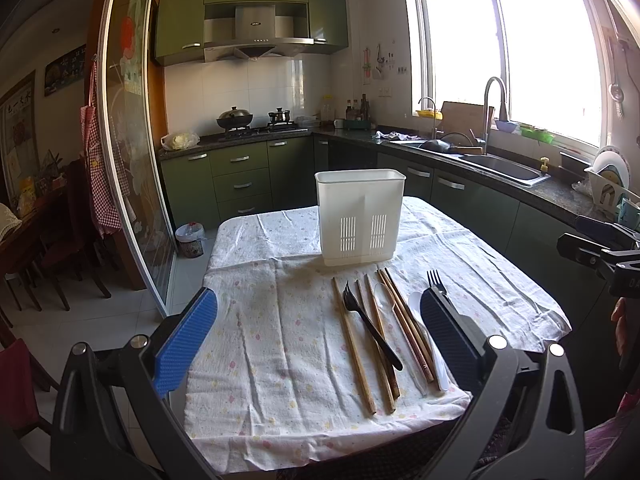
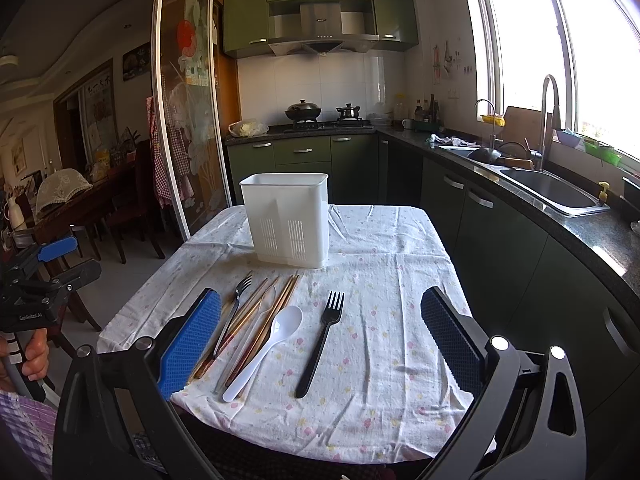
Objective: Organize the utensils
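Holding both grippers back over the near edge of the table point(image 2: 400, 240), I judge that sorting has not begun: every utensil lies loose on the flowered cloth point(image 1: 260, 340) and the white holder point(image 2: 286, 220) looks empty, though I cannot see down into it. My left gripper point(image 1: 320, 340) has its jaws spread wide with nothing between them, and my right gripper point(image 2: 320, 340) is just as wide and holds nothing. The holder stands upright toward the far edge, a tall white plastic caddy with two panels of drain slots low on its front, which suggests two compartments. Nearer me, in a fan running from the holder toward the near edge, lie the wooden chopsticks point(image 1: 354, 344), several brown and slender and some crossing one another. A black spoon point(image 1: 372, 328) rests slantwise across them, a clear plastic spoon point(image 2: 262, 312) is hard to make out among the sticks, and a white spoon point(image 2: 264, 348) lies just beside the bundle. The black fork point(image 2: 320, 340) lies alone, apart from the rest and squarely between my right fingers, so I would take it first: lower, close across its thin handle, lift and drop it handle-down into the holder. Flat on soft cloth, it calls for a low, careful pinch.
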### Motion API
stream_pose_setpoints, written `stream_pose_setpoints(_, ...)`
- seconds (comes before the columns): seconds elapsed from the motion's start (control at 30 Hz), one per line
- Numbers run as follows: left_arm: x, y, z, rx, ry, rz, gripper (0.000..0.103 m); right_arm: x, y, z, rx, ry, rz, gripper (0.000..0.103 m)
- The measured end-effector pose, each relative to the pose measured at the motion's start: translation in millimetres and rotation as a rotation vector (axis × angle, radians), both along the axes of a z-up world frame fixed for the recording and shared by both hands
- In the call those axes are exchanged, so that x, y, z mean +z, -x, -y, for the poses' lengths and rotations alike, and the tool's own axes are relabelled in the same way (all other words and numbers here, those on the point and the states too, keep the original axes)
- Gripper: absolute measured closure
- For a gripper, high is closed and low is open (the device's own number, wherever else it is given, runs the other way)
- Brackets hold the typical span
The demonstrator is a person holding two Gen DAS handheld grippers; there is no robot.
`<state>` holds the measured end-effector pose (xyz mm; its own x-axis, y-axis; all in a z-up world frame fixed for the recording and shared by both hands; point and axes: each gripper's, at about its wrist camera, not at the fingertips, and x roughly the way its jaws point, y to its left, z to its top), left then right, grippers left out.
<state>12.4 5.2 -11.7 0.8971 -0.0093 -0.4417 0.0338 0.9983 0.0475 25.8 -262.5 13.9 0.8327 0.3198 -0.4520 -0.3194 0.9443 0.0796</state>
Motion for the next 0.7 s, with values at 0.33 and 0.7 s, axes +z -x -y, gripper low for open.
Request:
stream_pose_setpoints(0.33,0.5,0.6,-0.9,0.000,0.000,0.002,0.006,-1.7,-1.4,-0.7,-0.001,0.000,-0.002,0.004)
stream_pose_setpoints(0.7,-1.2,-0.2,-0.7,0.003,-0.002,0.001,0.006,-2.6,-1.7,-1.1,-0.001,0.002,-0.003,0.004)
